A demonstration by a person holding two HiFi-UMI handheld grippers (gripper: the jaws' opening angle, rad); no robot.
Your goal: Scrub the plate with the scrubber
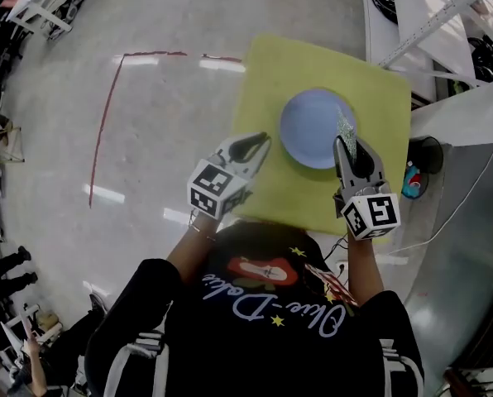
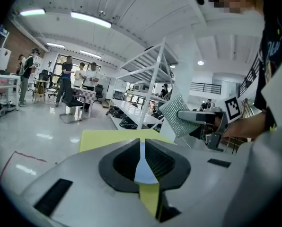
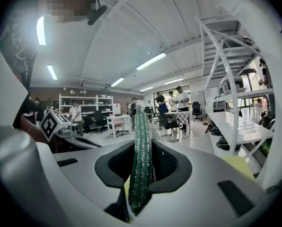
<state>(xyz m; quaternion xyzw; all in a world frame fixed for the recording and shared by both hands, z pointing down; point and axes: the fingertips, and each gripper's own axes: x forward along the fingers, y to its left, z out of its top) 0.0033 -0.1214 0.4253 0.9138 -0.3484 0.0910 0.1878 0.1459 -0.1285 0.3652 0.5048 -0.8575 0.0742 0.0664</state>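
Note:
A round pale-blue plate (image 1: 308, 126) lies on a yellow mat (image 1: 284, 190) in front of me. My right gripper (image 1: 347, 145) is shut on a thin sparkly green-silver scrubber (image 1: 347, 129), which stands on edge over the plate's right rim. In the right gripper view the scrubber (image 3: 142, 150) rises upright between the closed jaws. My left gripper (image 1: 260, 143) hovers over the mat just left of the plate, shut and holding nothing. In the left gripper view its jaws (image 2: 142, 148) meet, a sliver of plate (image 2: 145, 171) shows between them, and the scrubber (image 2: 178, 115) shows at right.
A white shelving rack (image 1: 445, 15) stands to the right of the mat. A small blue and red object (image 1: 412, 180) and a black base (image 1: 429, 151) sit on the floor by the mat's right edge. A red line (image 1: 106, 114) marks the floor at left. People (image 2: 67, 77) stand far off.

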